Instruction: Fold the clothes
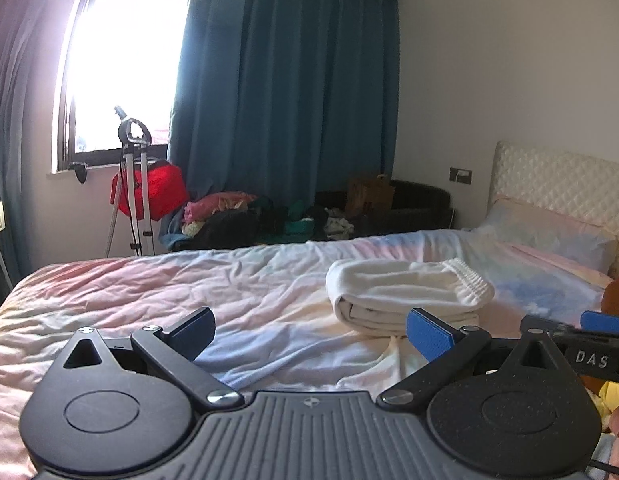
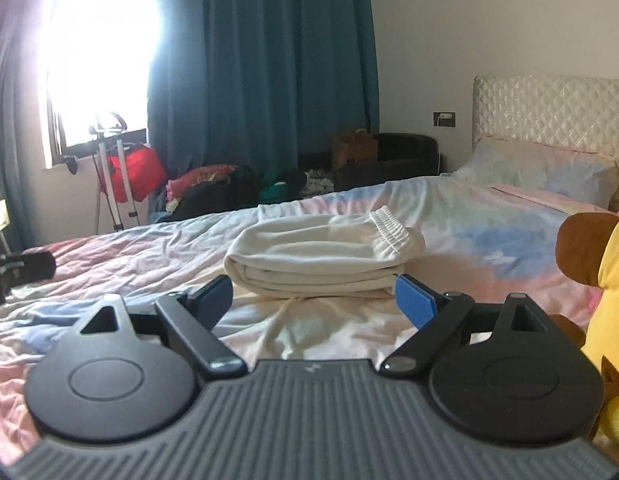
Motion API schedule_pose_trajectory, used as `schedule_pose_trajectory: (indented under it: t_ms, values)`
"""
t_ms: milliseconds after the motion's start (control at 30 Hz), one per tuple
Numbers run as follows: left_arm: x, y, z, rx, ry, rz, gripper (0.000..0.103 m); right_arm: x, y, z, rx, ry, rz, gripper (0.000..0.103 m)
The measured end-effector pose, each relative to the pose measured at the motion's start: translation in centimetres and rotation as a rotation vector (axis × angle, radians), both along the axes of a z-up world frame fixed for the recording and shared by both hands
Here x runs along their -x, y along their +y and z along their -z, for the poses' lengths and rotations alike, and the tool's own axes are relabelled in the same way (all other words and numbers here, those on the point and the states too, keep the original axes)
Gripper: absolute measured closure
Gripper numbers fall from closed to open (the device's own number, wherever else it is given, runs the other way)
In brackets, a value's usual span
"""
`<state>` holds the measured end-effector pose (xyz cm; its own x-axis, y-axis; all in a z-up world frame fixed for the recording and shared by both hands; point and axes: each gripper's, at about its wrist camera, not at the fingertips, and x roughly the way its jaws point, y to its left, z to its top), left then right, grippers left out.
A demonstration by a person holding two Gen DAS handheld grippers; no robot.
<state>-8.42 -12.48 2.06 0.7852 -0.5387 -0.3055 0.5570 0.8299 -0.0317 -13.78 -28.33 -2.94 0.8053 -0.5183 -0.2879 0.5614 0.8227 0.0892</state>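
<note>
A cream garment [image 1: 405,292] lies folded into a thick stack on the pastel bedspread [image 1: 189,284], its elastic waistband on top at the right. In the left wrist view my left gripper [image 1: 311,334] hovers open just in front of the stack, nothing between its blue pads. The right wrist view shows the same folded garment [image 2: 321,252] straight ahead. My right gripper [image 2: 313,302] is open and empty, its tips a little short of the stack's near edge. Part of the right gripper [image 1: 589,340] shows at the right edge of the left wrist view.
A brown and yellow plush toy [image 2: 601,280] sits at the right on the bed. A pillow [image 2: 549,176] and quilted headboard [image 2: 549,108] lie beyond. A heap of clothes [image 1: 245,216], a red bag [image 1: 153,192] and a white stand [image 1: 133,184] stand by the window.
</note>
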Motion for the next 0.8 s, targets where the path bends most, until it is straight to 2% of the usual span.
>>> schedule_pose_trajectory:
  t_ms: [267, 433, 800]
  values:
    - [-0.6, -0.8, 0.9, -0.027, 0.002, -0.021, 0.0, -0.9, 0.5, 0.7, 0.022, 0.043, 0.043, 0.013]
    - [-0.5, -1.1, 1.4, -0.041, -0.007, -0.035, 0.0, -1.0, -0.2, 0.8, -0.012, 0.054, 0.033, 0.013]
    - [-0.6, -1.3, 1.9, -0.053, 0.013, -0.018, 0.0, -0.7, -0.4, 0.7, -0.024, 0.038, 0.009, 0.013]
